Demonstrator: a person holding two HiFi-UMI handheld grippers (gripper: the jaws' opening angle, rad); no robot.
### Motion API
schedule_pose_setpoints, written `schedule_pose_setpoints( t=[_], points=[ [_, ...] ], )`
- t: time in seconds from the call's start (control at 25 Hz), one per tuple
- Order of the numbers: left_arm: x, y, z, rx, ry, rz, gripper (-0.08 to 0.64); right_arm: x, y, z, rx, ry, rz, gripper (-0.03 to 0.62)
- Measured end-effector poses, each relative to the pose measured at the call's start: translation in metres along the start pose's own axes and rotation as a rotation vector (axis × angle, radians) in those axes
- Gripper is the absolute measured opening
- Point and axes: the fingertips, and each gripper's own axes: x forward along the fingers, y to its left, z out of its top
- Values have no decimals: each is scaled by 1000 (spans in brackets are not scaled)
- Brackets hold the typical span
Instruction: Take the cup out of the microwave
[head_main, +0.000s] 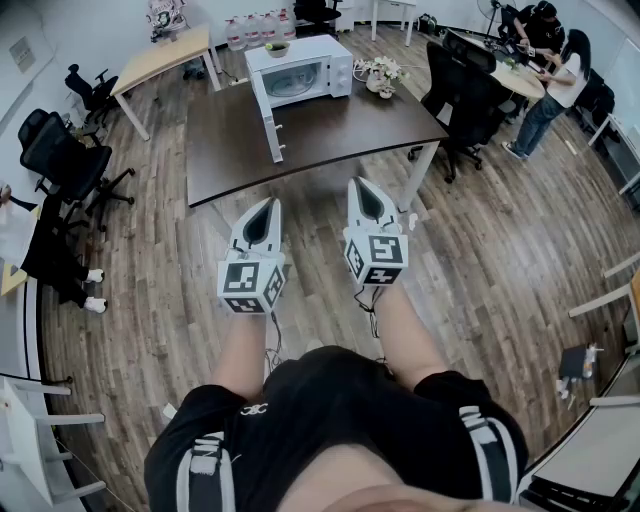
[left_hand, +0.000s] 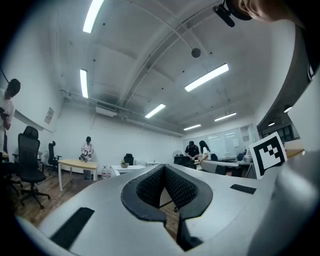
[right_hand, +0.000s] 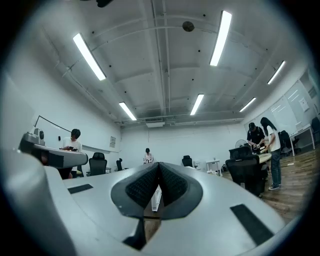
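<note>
The white microwave (head_main: 300, 70) stands at the far end of a dark table (head_main: 330, 125), its door (head_main: 270, 125) swung open toward me. Its inside looks pale, and I cannot make out a cup in it. Both grippers hover over the floor short of the table's near edge, well away from the microwave and pointing at it. The left gripper (head_main: 271, 204) has its jaws together with nothing between them, as the left gripper view also shows (left_hand: 163, 168). The right gripper (head_main: 361, 183) is likewise shut and empty (right_hand: 159, 164), and the white door (right_hand: 156, 197) shows past its jaws.
A small bowl (head_main: 277, 47) sits on top of the microwave and a flower pot (head_main: 383, 72) stands beside it on the table. Black office chairs (head_main: 465, 95) stand at the table's right end, with more chairs (head_main: 60, 160) at the left. People (head_main: 555, 70) work at a desk at the far right.
</note>
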Motion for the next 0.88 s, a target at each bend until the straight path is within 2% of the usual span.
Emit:
schedule_pose_setpoints(
  t=[0.16, 0.36, 0.88],
  points=[
    [-5, 6, -3, -7, 6, -2, -2, 1, 6, -1, 26, -14, -18, -1],
    [-2, 11, -9, -11, 7, -6, -2, 6, 9, -3, 13, -24, -27, 0],
    [41, 51, -20, -23, -2, -34, -2, 58, 10, -20, 5, -21, -48, 0]
  ],
)
